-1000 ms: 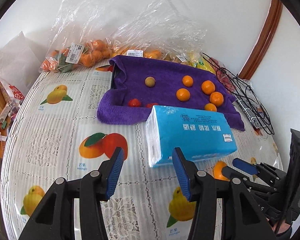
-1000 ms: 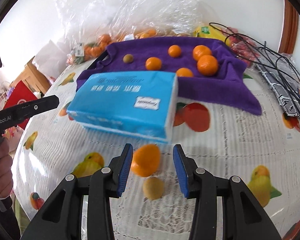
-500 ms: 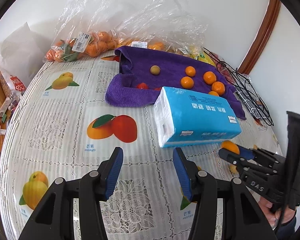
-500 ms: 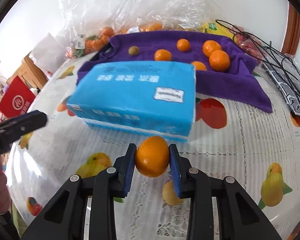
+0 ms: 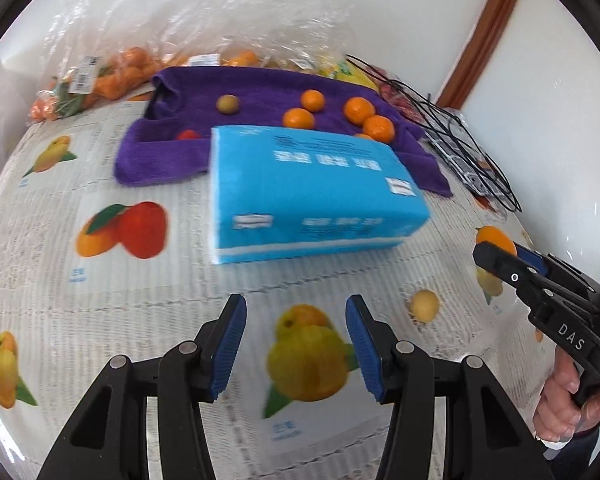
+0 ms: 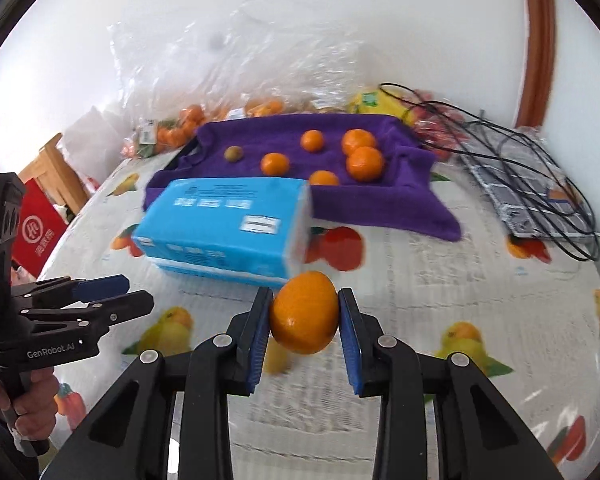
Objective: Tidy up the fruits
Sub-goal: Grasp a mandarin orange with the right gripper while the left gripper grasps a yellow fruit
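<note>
My right gripper (image 6: 304, 330) is shut on an orange (image 6: 304, 314) and holds it above the tablecloth; the gripper also shows in the left wrist view (image 5: 508, 258) with the orange (image 5: 494, 238). My left gripper (image 5: 294, 340) is open and empty over the tablecloth, and shows in the right wrist view (image 6: 100, 292). A small yellow-brown fruit (image 5: 424, 305) lies on the cloth to the right of it. A purple towel (image 6: 364, 204) at the back carries several oranges (image 6: 364, 163), a brownish fruit (image 6: 233, 154) and a red fruit (image 5: 188, 135).
A blue tissue pack (image 5: 312, 196) lies in front of the towel. Plastic bags of oranges (image 5: 112, 76) stand along the back wall. A black wire rack (image 6: 528, 168) lies at the right. A red bag (image 6: 36, 232) sits left of the table.
My right gripper has lifted the orange off the table, leaving the small yellow-brown fruit behind. My left gripper has swung right and stayed open.
</note>
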A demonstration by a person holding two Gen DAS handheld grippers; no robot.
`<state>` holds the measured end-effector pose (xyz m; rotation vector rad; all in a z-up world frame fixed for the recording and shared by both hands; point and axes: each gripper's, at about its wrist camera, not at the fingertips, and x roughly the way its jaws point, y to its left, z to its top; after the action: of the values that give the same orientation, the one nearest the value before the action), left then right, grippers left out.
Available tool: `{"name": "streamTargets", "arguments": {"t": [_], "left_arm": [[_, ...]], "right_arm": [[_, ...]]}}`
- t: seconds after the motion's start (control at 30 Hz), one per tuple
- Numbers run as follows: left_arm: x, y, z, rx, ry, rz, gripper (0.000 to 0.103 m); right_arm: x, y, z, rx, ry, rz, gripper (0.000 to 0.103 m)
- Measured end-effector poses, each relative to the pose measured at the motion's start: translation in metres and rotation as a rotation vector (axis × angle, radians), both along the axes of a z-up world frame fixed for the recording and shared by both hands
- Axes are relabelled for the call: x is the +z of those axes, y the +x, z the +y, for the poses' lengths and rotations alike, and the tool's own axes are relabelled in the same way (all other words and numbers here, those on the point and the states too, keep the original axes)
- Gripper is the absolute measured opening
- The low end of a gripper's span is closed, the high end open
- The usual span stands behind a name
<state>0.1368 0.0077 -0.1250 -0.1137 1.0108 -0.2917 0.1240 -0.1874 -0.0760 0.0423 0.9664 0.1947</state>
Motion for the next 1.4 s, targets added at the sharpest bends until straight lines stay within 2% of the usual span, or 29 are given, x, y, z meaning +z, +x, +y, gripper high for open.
{"name": "streamTargets", "arguments": {"t": [0.27, 0.43, 0.57, 0.67, 0.77, 0.83, 1.07, 1.4], "left_arm": [[-0.005, 0.000, -0.059, -0.106, -0.014, 0.010, 0.050], [-0.006, 0.000, -0.084, -0.151, -0.024, 0.011, 0.049], [-0.013, 0.001, -0.099, -0.174, 0.005, 0.025, 0.048], [-0.018, 0.002, -0.104, -0.177, 0.021, 0.034, 0.040], [-0.023, 0.000, -0.109, -0.174, 0.051, 0.029, 0.025], [-0.022, -0.002, -0.112, -0.183, 0.083, 0.016, 0.023], [-0.016, -0.012, -0.086, -0.152, 0.082, 0.011, 0.023], [-0.012, -0.042, -0.006, 0.007, 0.107, -0.017, 0.023]], "right_arm": [[-0.008, -0.012, -0.051, -0.076, -0.049, 0.002, 0.033], [-0.016, -0.018, -0.073, -0.104, -0.039, 0.020, 0.033], [-0.023, -0.022, -0.083, -0.114, -0.022, 0.042, 0.033], [-0.026, -0.025, -0.086, -0.111, -0.016, 0.045, 0.033], [-0.029, -0.026, -0.088, -0.115, -0.012, 0.049, 0.033], [-0.031, -0.026, -0.087, -0.118, -0.007, 0.051, 0.033], [-0.030, -0.031, -0.066, -0.092, -0.001, 0.054, 0.033], [-0.022, -0.045, -0.016, -0.047, 0.001, 0.036, 0.033]]}}
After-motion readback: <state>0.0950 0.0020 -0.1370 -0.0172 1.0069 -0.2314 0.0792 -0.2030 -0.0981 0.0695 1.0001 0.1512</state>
